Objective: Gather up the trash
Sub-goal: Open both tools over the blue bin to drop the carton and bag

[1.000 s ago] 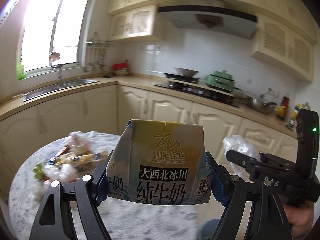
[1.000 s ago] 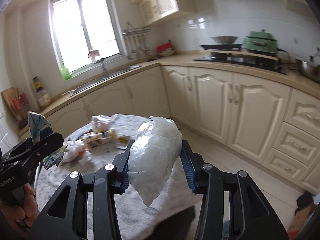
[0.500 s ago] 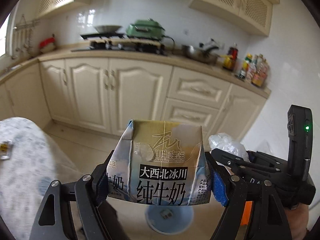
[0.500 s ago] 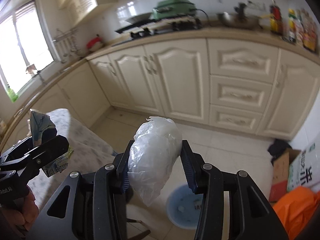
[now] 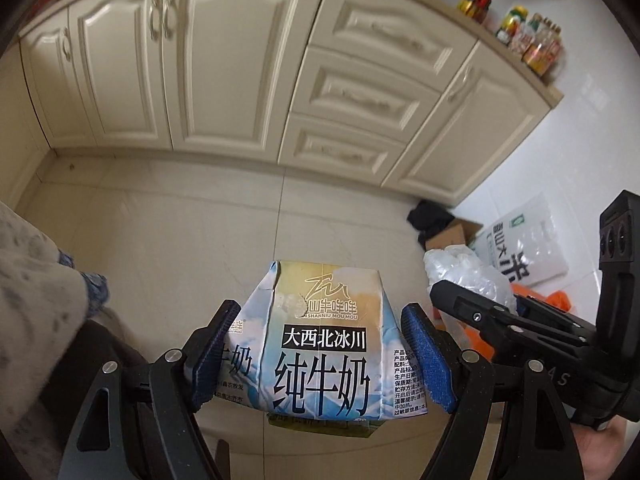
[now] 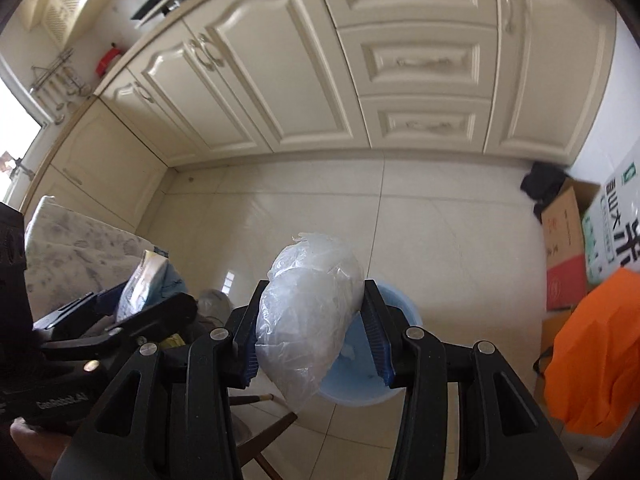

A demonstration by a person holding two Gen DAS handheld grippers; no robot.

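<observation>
My left gripper [image 5: 320,352] is shut on a blue and yellow milk carton [image 5: 324,340], held above the tiled floor. My right gripper [image 6: 312,328] is shut on a crumpled clear plastic bag [image 6: 308,320]. A light blue bin [image 6: 360,372] stands on the floor right below and behind the bag, partly hidden by it. In the left wrist view the right gripper [image 5: 472,304] with the plastic bag [image 5: 468,272] is at the right. In the right wrist view the left gripper [image 6: 132,312] with the carton [image 6: 148,284] is at the left.
Cream kitchen cabinets [image 5: 240,60] run along the far side. A cardboard box [image 6: 564,240], a rice sack [image 5: 524,248] and an orange bag [image 6: 592,360] sit at the right wall. The tablecloth edge [image 5: 36,280] hangs at the left. A wooden chair leg [image 6: 272,436] is below.
Both grippers have swung away from the table and tilted down toward the floor, still holding the carton and the bag. The blue bin is now right under the right gripper.
</observation>
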